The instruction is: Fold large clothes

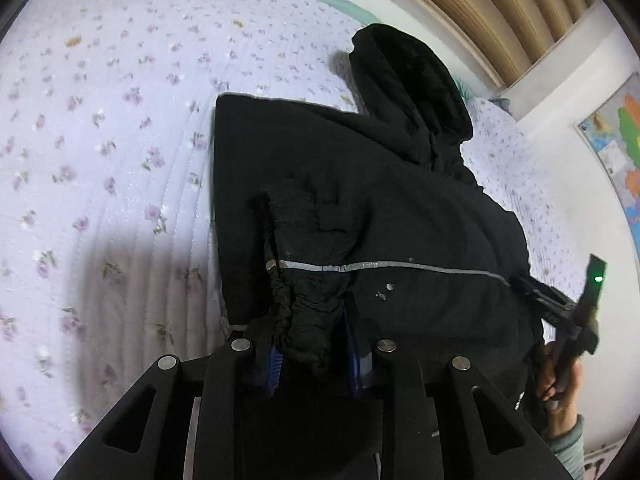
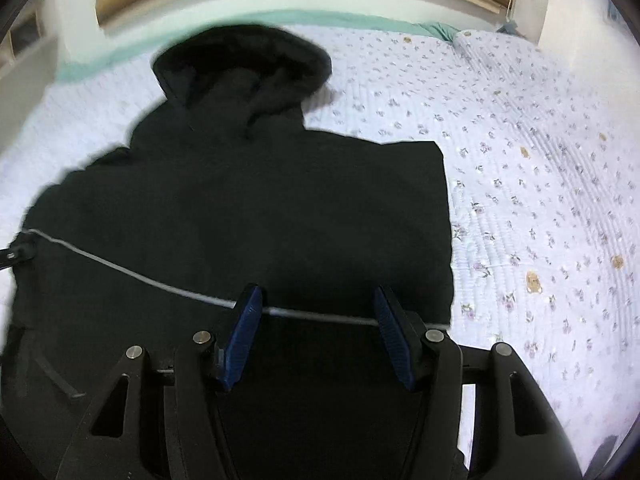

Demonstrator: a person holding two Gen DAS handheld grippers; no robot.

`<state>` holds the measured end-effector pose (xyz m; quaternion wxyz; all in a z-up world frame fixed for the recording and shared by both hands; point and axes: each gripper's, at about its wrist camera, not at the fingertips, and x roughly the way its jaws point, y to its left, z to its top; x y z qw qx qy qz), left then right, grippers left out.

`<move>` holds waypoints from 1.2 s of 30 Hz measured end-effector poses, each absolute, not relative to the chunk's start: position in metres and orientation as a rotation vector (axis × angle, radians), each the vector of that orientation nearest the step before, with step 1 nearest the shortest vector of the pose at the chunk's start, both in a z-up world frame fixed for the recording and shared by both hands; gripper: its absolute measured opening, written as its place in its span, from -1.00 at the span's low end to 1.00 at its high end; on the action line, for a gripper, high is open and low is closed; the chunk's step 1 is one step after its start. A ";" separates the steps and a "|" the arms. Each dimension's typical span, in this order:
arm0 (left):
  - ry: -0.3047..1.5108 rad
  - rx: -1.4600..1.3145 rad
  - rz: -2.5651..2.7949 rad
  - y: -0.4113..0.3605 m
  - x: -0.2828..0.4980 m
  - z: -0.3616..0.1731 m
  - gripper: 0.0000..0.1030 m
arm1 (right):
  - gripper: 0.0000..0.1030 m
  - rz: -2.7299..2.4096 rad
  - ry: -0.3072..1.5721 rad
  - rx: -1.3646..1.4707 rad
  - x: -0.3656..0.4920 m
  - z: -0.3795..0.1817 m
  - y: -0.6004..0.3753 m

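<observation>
Left wrist view
- Left hand-held gripper: jaws drawn close, blue pads pinching a bunched fold of black cloth; the cloth fills the gap and stands up above the fingertips.
- Black hooded jacket: spread on the bed, hood at the far end, pointing toward the headboard side.
- Grey stripe: runs across the jacket from the pinched fold toward the right edge.
- Bedspread: pale lilac, quilted, small flower print; lies bare to the left of the jacket.
- Right hand-held gripper: seen at the far right edge of the jacket, with a green light on its body; its jaws cannot be made out from here.
- Person's hand: grips that tool, grey-green sleeve below it.
- Wall map: coloured, on the white wall at right.

Right wrist view
- Right hand-held gripper: jaws spread about halfway, blue pads apart; it hangs just over the jacket, the stripe crossing between the fingertips. Whether the pads touch the cloth cannot be told.
- Hood: at the far end, blurred.
- Bedspread: bare to the right of the jacket.
</observation>
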<state>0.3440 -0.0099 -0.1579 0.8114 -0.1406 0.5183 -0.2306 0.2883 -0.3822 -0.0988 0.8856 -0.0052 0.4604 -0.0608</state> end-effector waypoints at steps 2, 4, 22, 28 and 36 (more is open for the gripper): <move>1.101 -0.285 -0.490 -0.014 0.343 -0.155 -0.45 | 0.22 -0.157 0.960 -0.041 0.294 -0.110 -0.378; 1.070 -0.242 -0.487 -0.016 0.337 -0.147 -0.44 | 0.24 -0.184 0.964 -0.078 0.298 -0.115 -0.372; 1.109 -0.139 -0.509 -0.084 0.336 -0.156 0.29 | 0.42 -0.057 0.977 -0.061 0.278 -0.106 -0.319; 1.011 0.006 -0.440 -0.101 0.320 -0.166 0.32 | 0.49 -0.027 0.869 -0.054 0.266 -0.127 -0.326; 0.905 -0.003 -0.459 -0.093 0.310 -0.169 0.33 | 0.50 -0.024 0.796 -0.031 0.251 -0.134 -0.324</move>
